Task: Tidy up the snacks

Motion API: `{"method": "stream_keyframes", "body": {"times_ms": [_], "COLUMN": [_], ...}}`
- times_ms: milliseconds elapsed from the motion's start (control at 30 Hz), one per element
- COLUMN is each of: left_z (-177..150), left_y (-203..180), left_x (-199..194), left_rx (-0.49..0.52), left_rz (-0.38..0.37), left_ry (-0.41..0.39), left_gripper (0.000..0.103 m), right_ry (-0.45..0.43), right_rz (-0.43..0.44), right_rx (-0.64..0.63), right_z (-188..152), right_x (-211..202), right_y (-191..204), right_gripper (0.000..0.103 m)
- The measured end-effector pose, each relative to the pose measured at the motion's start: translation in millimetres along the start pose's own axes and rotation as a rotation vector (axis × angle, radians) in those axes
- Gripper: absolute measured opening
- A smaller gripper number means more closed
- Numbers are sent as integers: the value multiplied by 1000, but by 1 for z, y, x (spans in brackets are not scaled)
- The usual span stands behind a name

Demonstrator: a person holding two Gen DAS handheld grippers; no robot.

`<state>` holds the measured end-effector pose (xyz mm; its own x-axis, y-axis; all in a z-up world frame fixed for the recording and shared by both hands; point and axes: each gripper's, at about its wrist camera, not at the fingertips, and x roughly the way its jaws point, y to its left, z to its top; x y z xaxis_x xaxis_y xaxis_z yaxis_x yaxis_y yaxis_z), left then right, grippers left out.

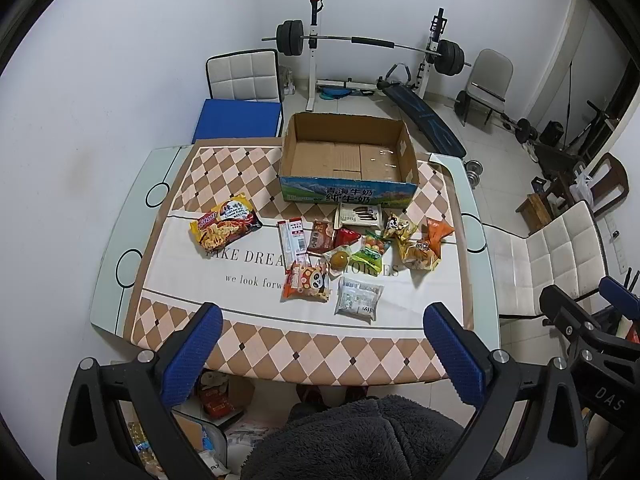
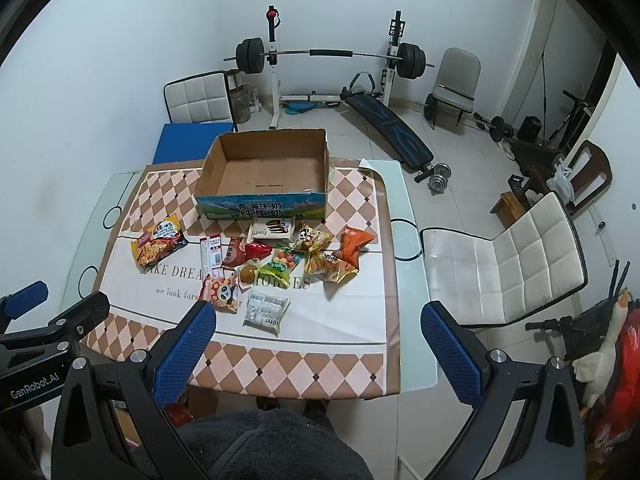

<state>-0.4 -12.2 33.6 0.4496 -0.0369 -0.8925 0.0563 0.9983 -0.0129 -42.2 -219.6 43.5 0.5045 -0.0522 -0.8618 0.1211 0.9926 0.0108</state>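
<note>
Both hand-held grippers, left [image 1: 322, 354] and right [image 2: 316, 354], spread apart; "GenRobot.AI" on left; tablecloth [image 1: 240, 268] "we look"

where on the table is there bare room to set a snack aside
Bare cloth lies left of the noodle packet, along the near edge below the white sachet pack, and inside the cardboard box. It is crowded between the red-white stick packs and the orange bag.

An open cardboard box [image 1: 348, 156] stands upright and empty at the far side of the table [image 1: 120, 240]. Just before it lie scattered snack packets [image 1: 360, 252] (a noodle pack [image 1: 224, 226] apart, leftward).
</note>
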Motion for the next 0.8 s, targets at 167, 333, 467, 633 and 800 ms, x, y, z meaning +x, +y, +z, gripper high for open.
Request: {"method": "stream_keyframes", "body": {"times_ms": [167,333,467,633,800], "left_z": [2,-2,1,10,29], "left_y": [-2,0,0,1,18], "left_x": [-2,0,-1,8,61], "left_rx": [2,0,-3,-20,-66], "left_rz": [-1,-2,-5,3,54], "left_ry": [-1,-2,0,1,106], "left_gripper": [103,103,103,103,103], "right_ry": [1,-1,9,60,170], "right_rz": [2,3,10,36,75], "right_rx": [-1,-1,9,50,67], "right_z": [10,9,13,29,34], "right_x": [1,2,7,45,119], "right_y": [1,2,1,-5,-1], "right_gripper": [103,103,103,103,103]}}
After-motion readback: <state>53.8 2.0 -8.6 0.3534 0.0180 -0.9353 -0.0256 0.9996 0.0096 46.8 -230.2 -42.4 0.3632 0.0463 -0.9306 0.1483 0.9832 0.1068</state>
